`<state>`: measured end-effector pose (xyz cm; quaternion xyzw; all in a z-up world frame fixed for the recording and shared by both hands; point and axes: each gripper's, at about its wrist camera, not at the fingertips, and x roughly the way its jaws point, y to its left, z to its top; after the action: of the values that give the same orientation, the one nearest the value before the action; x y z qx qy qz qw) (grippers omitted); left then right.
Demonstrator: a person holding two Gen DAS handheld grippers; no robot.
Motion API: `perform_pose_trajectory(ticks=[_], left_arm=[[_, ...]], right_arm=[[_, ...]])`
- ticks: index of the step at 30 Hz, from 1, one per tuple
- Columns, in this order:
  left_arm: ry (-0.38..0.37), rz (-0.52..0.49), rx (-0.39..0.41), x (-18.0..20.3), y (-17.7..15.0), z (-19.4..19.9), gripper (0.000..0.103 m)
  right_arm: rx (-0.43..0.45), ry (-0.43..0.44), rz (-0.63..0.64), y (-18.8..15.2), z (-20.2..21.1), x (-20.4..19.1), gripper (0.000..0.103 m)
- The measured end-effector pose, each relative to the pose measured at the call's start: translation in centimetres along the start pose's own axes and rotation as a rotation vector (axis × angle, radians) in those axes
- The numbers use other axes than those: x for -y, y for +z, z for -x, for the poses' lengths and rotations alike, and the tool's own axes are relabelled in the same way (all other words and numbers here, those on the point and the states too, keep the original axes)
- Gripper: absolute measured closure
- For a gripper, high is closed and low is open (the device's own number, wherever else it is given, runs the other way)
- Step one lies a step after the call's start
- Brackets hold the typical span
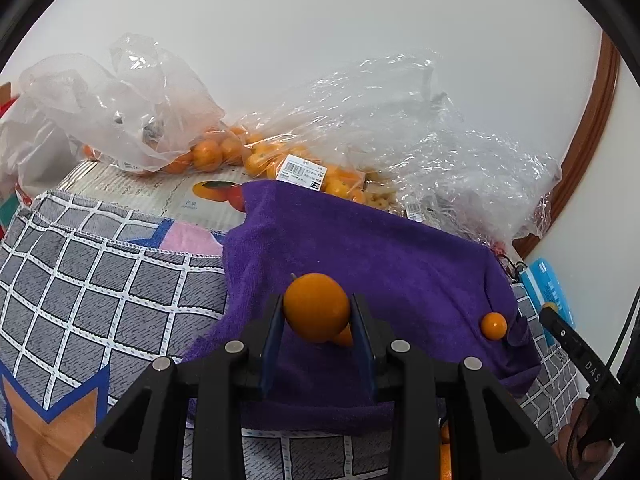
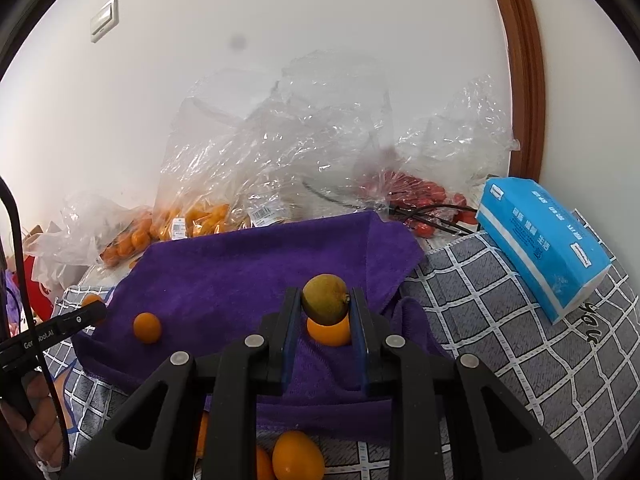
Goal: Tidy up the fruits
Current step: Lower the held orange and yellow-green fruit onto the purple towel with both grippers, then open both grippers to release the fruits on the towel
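Two claws, one fruit apiece: the left claw [image 1: 318, 322] is clamped on an orange kumquat [image 1: 317, 307] above a purple towel [image 1: 360, 248], while the right claw [image 2: 325, 316] pinches a greenish-brown one [image 2: 325, 299] directly over an orange fruit [image 2: 329, 331] lying on the same cloth. A third loose kumquat [image 2: 147, 327] rests on the towel between the two claws, and more sit at the near edge on the checked cloth [image 2: 520, 352]. Beyond, plastic bags of kumquats [image 1: 256, 156] and a bag of red fruit [image 2: 416, 200] wait by the wall, beside a blue tissue pack [image 2: 544, 240]. Sorting looks barely under way, most fruit still bagged.
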<state>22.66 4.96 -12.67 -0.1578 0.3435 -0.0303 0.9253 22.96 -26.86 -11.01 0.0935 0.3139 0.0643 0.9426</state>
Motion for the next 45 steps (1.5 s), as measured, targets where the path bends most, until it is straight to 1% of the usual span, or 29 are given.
perform_pose_trajectory(ticks=[4, 7, 10, 14, 22, 28, 37, 45], left_arm=[[-0.004, 0.015, -0.013, -0.3, -0.1, -0.3, 0.071], [-0.013, 0.014, -0.020, -0.1, -0.1, -0.5, 0.071], [-0.022, -0.001, -0.033, 0.4, -0.4, -0.7, 0.071], [-0.025, -0.023, -0.049, 1.0, -0.7, -1.2, 0.071], [-0.036, -0.039, -0.096, 1.6, -1.1, -1.9, 0.071], [-0.021, -0.050, -0.127, 1.8, -1.4, -2.6, 0.071], [-0.008, -0.062, -0.136, 1.8, -1.8, -2.9, 0.071], [-0.003, -0.064, -0.141, 1.9, -1.8, -3.0, 0.071]], right_arm=[[-0.026, 0.022, 0.026, -0.4, -0.6, -0.8, 0.079], [-0.073, 0.032, 0.059, -1.0, -1.5, -1.6, 0.079], [-0.107, 0.023, 0.095, -1.4, -2.1, -2.4, 0.079], [-0.139, 0.014, 0.106, -1.8, -2.6, -2.8, 0.079], [-0.171, 0.006, 0.095, -2.1, -3.3, -2.4, 0.079], [-0.188, 0.002, 0.097, -2.4, -3.9, -2.4, 0.079], [-0.219, -0.024, 0.094, -2.6, -4.7, -2.2, 0.079], [-0.220, -0.035, 0.107, -2.7, -4.7, -2.3, 0.079]])
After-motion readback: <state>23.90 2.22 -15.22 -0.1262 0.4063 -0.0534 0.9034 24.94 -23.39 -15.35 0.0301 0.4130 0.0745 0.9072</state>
